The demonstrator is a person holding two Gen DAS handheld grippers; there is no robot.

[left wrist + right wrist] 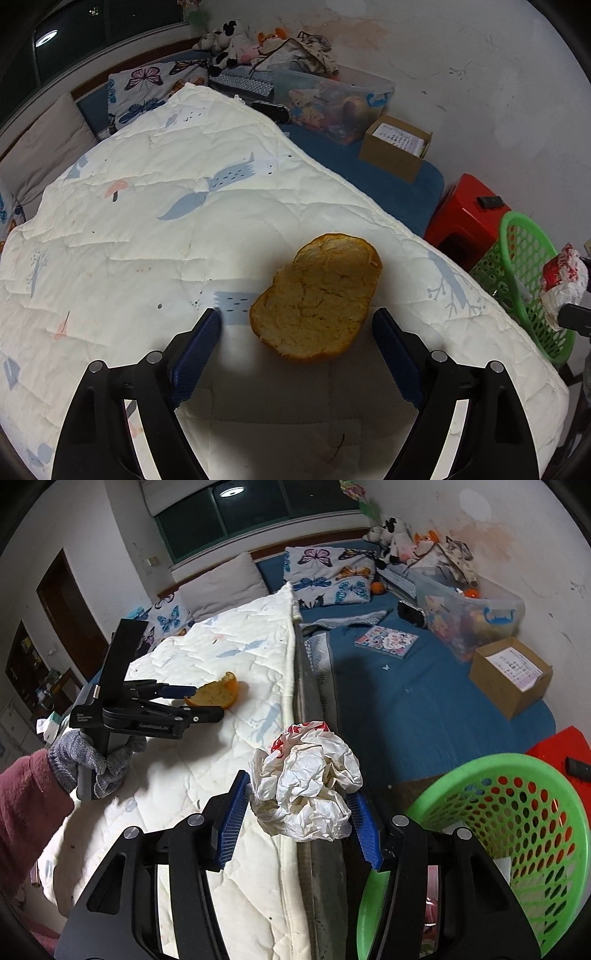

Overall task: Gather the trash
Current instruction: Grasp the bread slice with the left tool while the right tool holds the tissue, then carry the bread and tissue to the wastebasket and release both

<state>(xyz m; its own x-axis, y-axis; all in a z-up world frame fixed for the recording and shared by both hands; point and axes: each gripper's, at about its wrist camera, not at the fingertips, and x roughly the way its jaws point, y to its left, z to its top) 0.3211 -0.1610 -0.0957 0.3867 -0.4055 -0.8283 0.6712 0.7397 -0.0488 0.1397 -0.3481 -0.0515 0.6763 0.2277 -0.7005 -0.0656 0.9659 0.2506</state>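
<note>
We see the white quilt (155, 236) on the bed, orange peel (314, 299) lying on it, our left gripper (295, 321) spread wide around the peel without touching, our right gripper (299, 805) clamping crumpled paper (306, 782) beyond the quilt's edge, green basket (517, 812) just beside.

Left gripper (296, 319) jaws wide, straddling orange peel (317, 296) on white quilt (147, 229); green basket (532, 280) at three o'clock.

Cardboard box (397, 151), clear toy bin (332, 101), butterfly pillows (328, 574), red stool (465, 218) beside blue bedspread (424, 701).
</note>
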